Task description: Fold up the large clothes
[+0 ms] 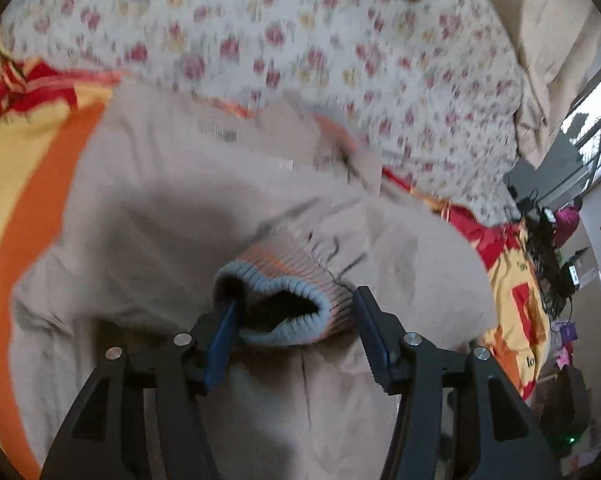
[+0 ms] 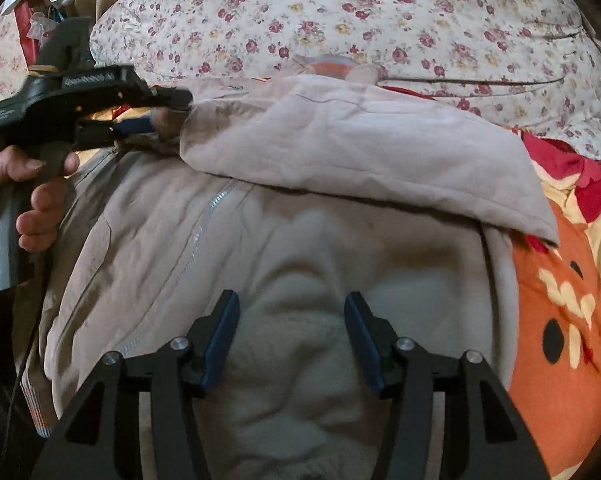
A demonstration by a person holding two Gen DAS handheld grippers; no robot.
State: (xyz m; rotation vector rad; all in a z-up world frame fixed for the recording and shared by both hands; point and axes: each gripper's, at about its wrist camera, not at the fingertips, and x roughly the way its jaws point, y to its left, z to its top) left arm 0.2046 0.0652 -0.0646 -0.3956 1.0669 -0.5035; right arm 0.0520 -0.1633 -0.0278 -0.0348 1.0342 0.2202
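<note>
A large beige zip jacket lies spread on the bed, its fleece lining showing. One sleeve is folded across the body. My left gripper is open, its jaws on either side of the sleeve's ribbed cuff, which has a blue and orange edge. It also shows in the right wrist view, at the sleeve's end. My right gripper is open and empty just above the fleece lining.
A floral quilt lies behind the jacket. A red, yellow and orange bedsheet lies under it and to the right. Clutter and a window are at the bed's right side in the left wrist view.
</note>
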